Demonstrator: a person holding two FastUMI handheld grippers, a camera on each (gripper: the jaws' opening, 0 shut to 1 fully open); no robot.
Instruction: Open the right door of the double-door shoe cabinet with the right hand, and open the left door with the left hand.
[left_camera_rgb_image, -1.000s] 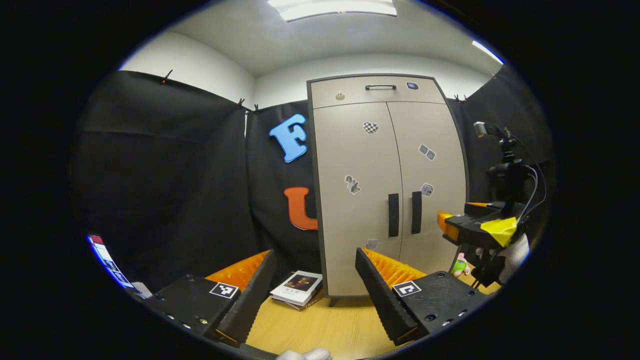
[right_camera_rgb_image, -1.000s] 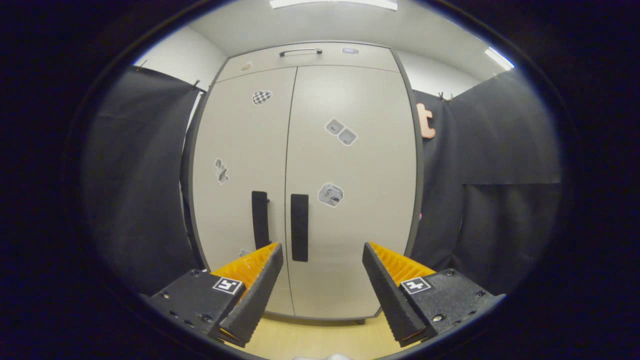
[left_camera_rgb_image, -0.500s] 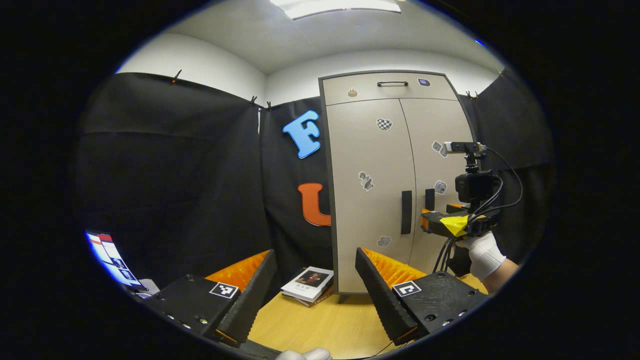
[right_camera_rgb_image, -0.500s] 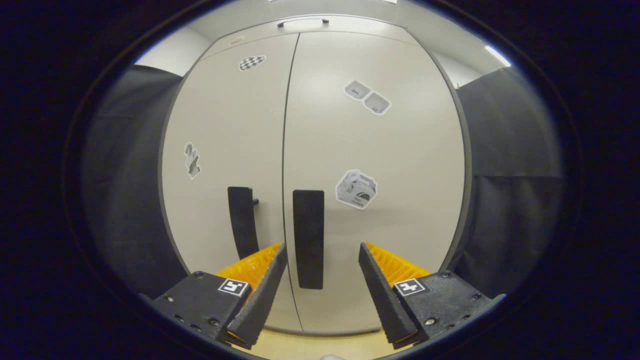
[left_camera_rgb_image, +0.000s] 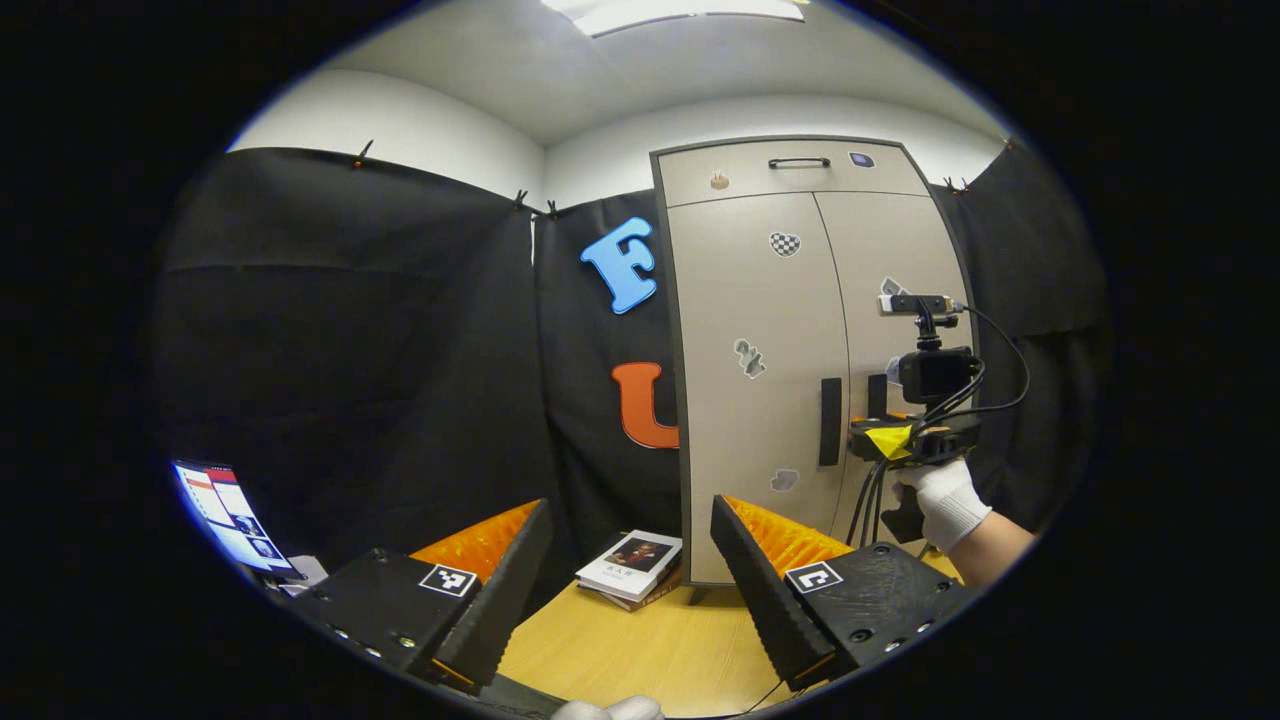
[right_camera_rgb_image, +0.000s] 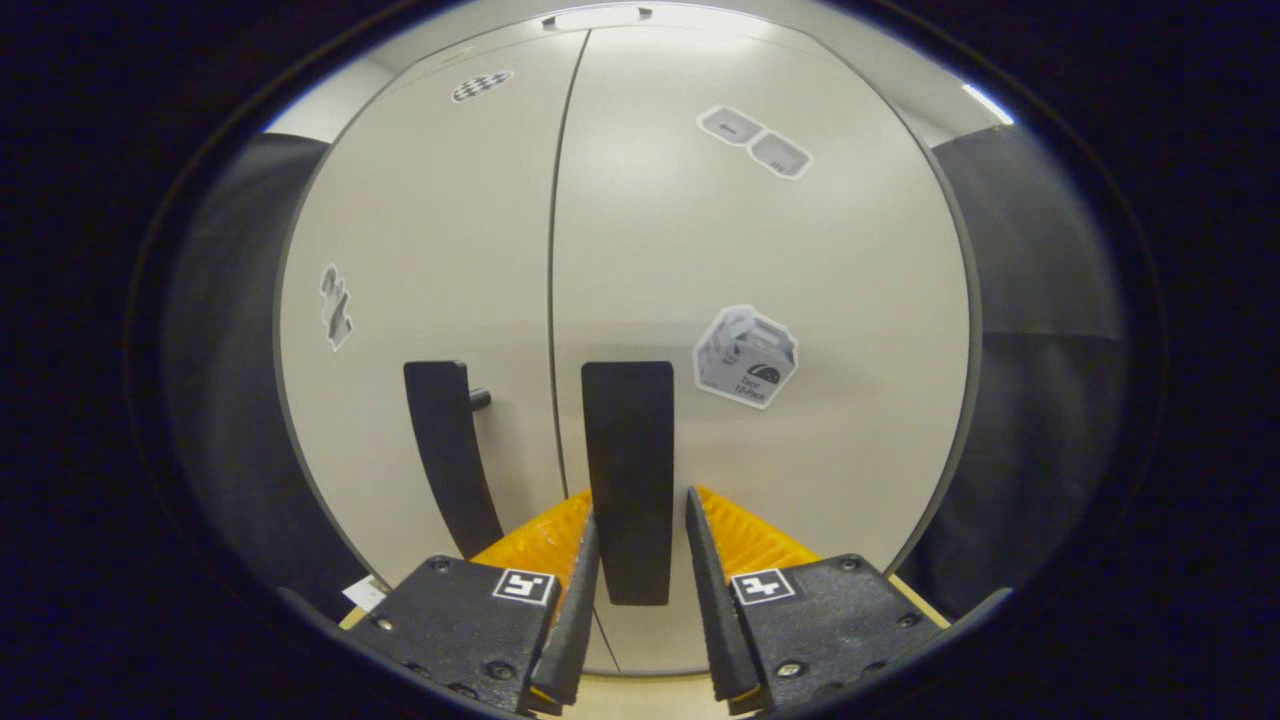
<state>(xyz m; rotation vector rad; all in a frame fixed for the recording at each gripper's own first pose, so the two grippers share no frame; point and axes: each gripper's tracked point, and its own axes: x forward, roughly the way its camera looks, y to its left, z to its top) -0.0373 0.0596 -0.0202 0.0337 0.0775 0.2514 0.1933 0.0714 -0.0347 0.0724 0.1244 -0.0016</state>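
Change: right gripper (right_camera_rgb_image: 637, 560) has closed in on the right handle since half a second ago, its gap narrowed.
Shoe cabinet (left_camera_rgb_image: 760, 330): tall, pale, dark-edged, stickers on both shut doors; stands on the wooden floor (left_camera_rgb_image: 640, 650) against the black cloth.
Right handle (right_camera_rgb_image: 628, 470): dark vertical bar between the right gripper's fingers, slim gaps either side, not clamped.
Left handle (right_camera_rgb_image: 445, 450): just beside, free.
Left gripper (left_camera_rgb_image: 630, 560): spread wide, empty, well short of the cabinet.
Book (left_camera_rgb_image: 632, 565): beside the cabinet's foot.
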